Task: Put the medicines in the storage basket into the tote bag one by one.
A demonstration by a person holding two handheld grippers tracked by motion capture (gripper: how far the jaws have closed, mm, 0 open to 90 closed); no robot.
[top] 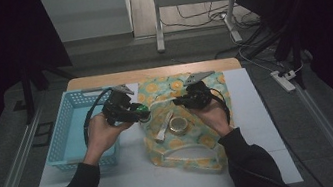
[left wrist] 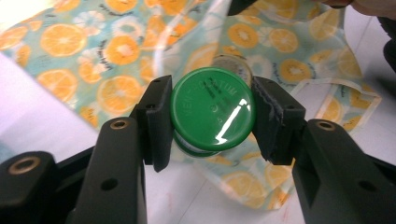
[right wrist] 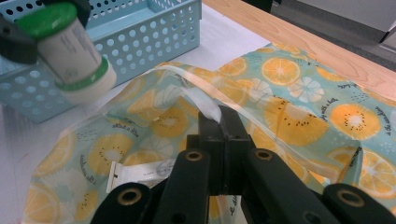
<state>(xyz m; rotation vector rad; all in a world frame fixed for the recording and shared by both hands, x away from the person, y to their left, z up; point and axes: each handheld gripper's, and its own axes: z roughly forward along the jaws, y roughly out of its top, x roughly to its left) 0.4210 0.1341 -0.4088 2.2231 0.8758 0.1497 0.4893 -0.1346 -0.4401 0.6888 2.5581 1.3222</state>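
White mat (top: pixel 169 184) on wooden table (top: pixel 151 73), perhaps grey floor (top: pixel 3 129).

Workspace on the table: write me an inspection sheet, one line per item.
Surface: white board laid over a wooden tabletop.
Job's things: orange-print bag lying open on the board; green-capped bottle lifted off the table; round tin lying at the bag's opening; light blue perforated basket at the left edge.
Clutter: nothing seen.
Grippers: left gripper shut on the bottle's cap; right gripper shut on the bag's clear rim.
Cables: black cable loops from the left gripper over the basket.
Surroundings: grey floor, power strip right of the table, loose wires under a far desk.
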